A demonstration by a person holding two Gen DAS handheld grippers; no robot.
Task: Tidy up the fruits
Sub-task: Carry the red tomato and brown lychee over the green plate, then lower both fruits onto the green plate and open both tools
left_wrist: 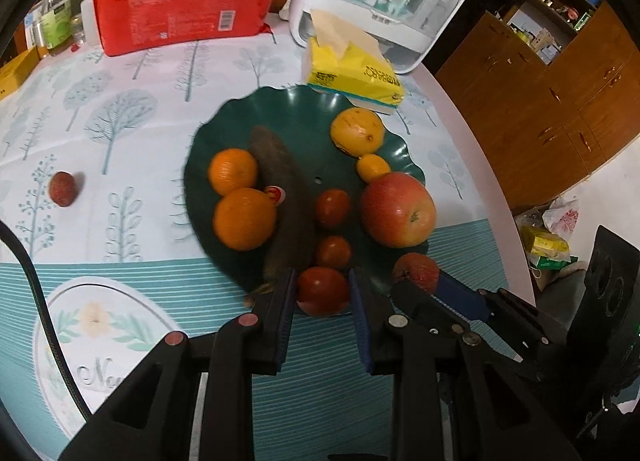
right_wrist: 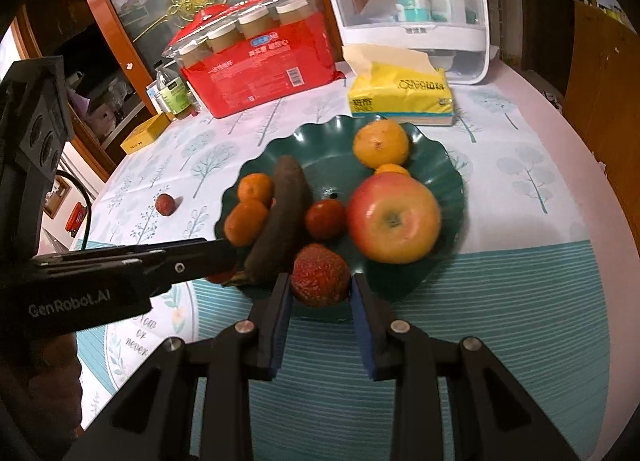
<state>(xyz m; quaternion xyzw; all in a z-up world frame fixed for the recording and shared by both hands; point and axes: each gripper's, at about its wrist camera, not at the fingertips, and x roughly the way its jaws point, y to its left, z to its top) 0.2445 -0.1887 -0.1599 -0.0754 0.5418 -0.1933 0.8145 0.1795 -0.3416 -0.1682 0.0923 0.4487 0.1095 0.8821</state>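
A dark green plate [left_wrist: 296, 109] [right_wrist: 452, 177] holds two oranges [left_wrist: 244, 219], a dark banana [left_wrist: 280, 181] [right_wrist: 280, 217], a yellow citrus [left_wrist: 357, 130], an apple [left_wrist: 398, 209] [right_wrist: 394, 219] and small tomatoes [left_wrist: 332, 207]. My left gripper [left_wrist: 322, 289] is shut on a red tomato [left_wrist: 322, 291] at the plate's near rim. My right gripper [right_wrist: 320, 285] is shut on a lychee [right_wrist: 320, 279] [left_wrist: 416, 271] over the near rim. A second lychee [left_wrist: 62, 189] [right_wrist: 166, 204] lies on the tablecloth to the left.
A yellow tissue pack [left_wrist: 352, 73] [right_wrist: 400, 99] sits behind the plate. A red package [left_wrist: 184, 9] [right_wrist: 260, 73] and a white storage box [left_wrist: 384, 1] [right_wrist: 412, 13] stand at the back. The table edge curves at right, with wooden cabinets [left_wrist: 560, 93] beyond.
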